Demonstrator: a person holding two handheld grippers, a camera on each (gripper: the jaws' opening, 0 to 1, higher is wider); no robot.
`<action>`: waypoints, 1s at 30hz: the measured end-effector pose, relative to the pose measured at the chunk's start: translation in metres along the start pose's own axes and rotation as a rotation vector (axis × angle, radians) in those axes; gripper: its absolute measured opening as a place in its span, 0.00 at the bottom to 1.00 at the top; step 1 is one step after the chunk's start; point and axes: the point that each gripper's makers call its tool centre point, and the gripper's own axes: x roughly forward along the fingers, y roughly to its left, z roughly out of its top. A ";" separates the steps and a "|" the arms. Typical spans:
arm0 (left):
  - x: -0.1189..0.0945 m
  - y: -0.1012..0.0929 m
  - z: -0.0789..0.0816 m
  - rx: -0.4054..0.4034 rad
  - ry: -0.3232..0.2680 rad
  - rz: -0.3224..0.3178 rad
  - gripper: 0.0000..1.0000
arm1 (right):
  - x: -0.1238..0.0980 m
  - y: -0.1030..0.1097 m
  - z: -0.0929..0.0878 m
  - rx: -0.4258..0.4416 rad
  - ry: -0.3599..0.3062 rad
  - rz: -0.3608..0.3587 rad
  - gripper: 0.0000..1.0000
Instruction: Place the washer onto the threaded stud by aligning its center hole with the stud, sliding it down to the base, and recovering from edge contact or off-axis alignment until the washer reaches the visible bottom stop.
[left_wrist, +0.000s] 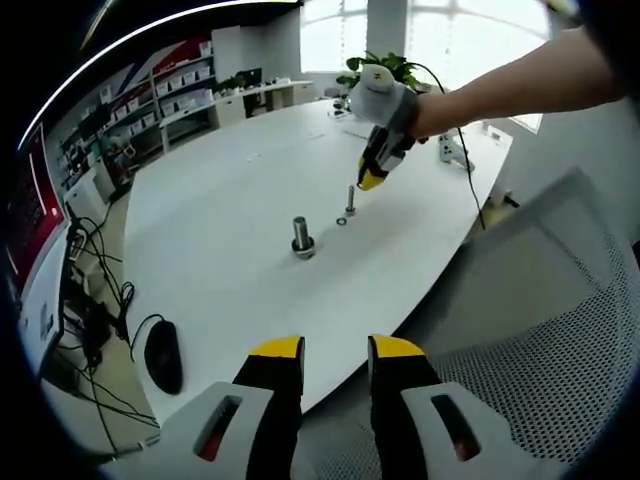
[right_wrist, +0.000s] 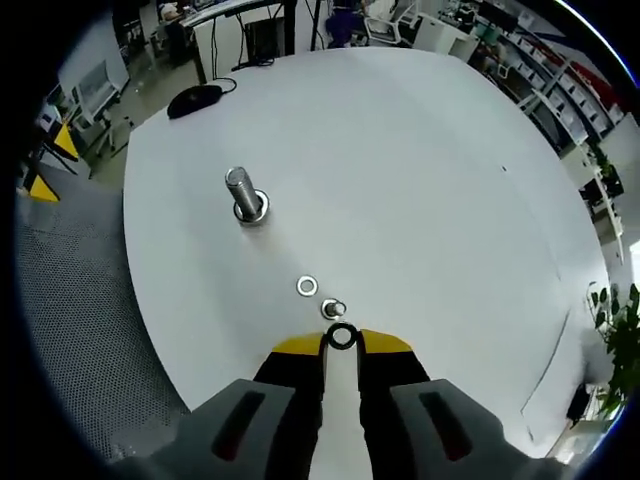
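Observation:
My right gripper is shut on a small dark washer, pinched between its yellow fingertips. Just ahead of it, seen from above, stands a thin threaded stud, with a loose silver washer lying flat beside it. In the left gripper view the right gripper, held by a gloved hand, hangs just above and to the right of the thin stud; the loose washer lies at its foot. My left gripper is open and holds nothing, near the table's front edge.
A thicker threaded bolt stands upright on the white table to the left of the stud. A black mouse lies near the table edge. A grey mesh chair is at the right.

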 end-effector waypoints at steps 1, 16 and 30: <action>0.000 0.000 0.000 0.000 -0.001 0.000 0.23 | 0.000 0.000 0.001 -0.006 -0.002 0.002 0.14; 0.000 0.000 -0.001 0.004 0.003 0.000 0.23 | 0.002 0.004 0.015 -0.051 -0.015 0.010 0.14; 0.000 0.000 -0.002 0.004 0.008 0.000 0.23 | 0.008 0.003 0.014 -0.064 0.011 0.027 0.14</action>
